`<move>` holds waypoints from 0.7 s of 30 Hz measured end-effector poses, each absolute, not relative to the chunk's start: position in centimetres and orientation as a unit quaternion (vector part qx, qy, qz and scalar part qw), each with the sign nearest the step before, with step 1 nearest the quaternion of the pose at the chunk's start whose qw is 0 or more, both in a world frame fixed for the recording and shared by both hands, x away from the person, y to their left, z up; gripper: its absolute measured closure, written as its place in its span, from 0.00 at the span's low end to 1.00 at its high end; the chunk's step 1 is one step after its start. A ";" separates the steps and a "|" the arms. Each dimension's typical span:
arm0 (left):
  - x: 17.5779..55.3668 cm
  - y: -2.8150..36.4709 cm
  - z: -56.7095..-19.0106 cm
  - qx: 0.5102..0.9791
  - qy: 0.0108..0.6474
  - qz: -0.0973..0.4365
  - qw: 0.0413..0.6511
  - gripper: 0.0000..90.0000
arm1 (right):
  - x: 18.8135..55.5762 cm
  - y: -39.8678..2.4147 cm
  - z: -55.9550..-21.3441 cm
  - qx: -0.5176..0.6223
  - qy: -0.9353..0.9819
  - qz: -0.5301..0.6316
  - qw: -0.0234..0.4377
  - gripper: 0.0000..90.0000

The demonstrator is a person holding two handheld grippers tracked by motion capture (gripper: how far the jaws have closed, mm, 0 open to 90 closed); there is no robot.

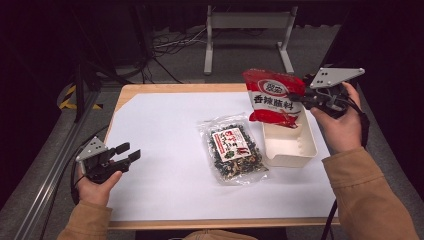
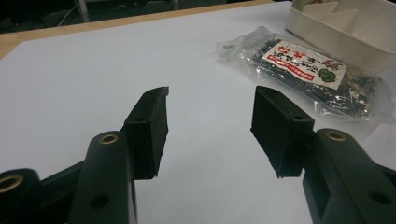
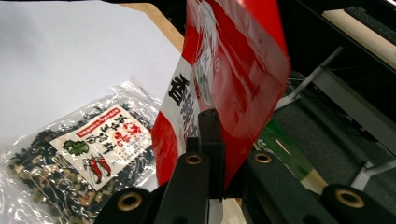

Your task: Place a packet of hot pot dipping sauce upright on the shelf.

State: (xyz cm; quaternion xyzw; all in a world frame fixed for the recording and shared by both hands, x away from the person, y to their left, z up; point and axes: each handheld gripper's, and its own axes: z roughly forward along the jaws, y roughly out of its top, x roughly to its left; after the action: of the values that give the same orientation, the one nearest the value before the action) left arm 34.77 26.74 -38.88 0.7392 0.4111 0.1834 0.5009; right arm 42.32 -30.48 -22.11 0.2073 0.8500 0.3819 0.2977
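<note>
My right gripper (image 1: 295, 96) is shut on the edge of a red and white snack packet (image 1: 271, 96), holding it in the air above the far end of the cream tray (image 1: 290, 149). In the right gripper view the packet (image 3: 224, 79) rises from between the pinched jaws. A clear bag of dark dried food with a white and red label (image 1: 234, 147) lies flat on the white sheet, just left of the tray. My left gripper (image 1: 130, 152) rests low at the near left, open, nothing between its pads (image 2: 152, 121); the clear bag (image 2: 308, 70) lies ahead to its right.
A white sheet (image 1: 165, 130) covers the wooden table (image 1: 150, 89). The cream tray's wall (image 2: 336, 42) stands beyond the clear bag in the left gripper view. A metal frame (image 1: 247, 30) and cables stand on the floor behind the table.
</note>
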 end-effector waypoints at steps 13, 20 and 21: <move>35.0 26.9 -39.2 0.741 0.414 0.186 0.494 0.50 | 44.1 -32.9 -21.9 0.220 0.846 0.368 0.316 1.00; 35.1 26.9 -39.3 0.743 0.416 0.184 0.492 0.49 | 44.9 -33.6 -22.0 0.213 0.850 0.361 0.319 1.00; 35.1 26.9 -39.3 0.743 0.416 0.184 0.492 0.49 | 45.1 -33.7 -22.1 0.214 0.850 0.361 0.318 1.00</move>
State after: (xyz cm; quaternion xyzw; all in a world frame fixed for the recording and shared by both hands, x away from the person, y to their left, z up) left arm 35.07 26.91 -39.30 0.7426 0.4159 0.1837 0.4918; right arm 45.07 -33.65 -22.06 0.2136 0.8502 0.3607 0.3184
